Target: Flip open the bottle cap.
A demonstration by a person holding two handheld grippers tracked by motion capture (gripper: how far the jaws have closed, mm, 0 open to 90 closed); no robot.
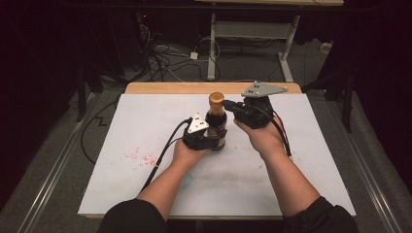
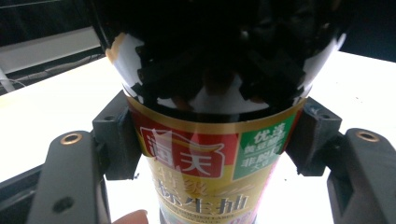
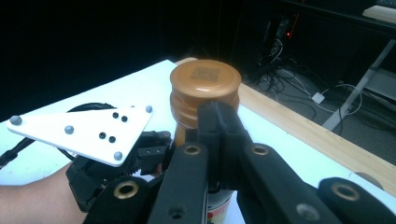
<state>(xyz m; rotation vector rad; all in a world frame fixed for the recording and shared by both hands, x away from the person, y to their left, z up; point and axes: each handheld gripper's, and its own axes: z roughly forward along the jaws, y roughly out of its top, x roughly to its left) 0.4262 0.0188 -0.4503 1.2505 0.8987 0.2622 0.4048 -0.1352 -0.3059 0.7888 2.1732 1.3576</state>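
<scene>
Bottle (image 1: 216,124): dark sauce bottle, stood upright at the middle of the table (image 1: 301,145); red, green and gold label seen in the left gripper view.
Cap (image 3: 204,80): brown, screwed on the neck.
Left gripper (image 1: 210,141): clamped on the labelled body, a pad pressed to each side, approached from 7 o'clock of the bottle.
Right gripper (image 1: 228,105): jaws drawn together, nothing held between them, tips set against the neck just under the cap, at 2 o'clock of the bottle.
Red specks (image 1: 138,156): scattered on the table at 8 o'clock, well apart from the bottle.
Cables (image 1: 167,56): tangled on the floor beyond the table, at 11 o'clock.
Desk frame (image 1: 252,34): white legs, at 12 o'clock behind the table.
</scene>
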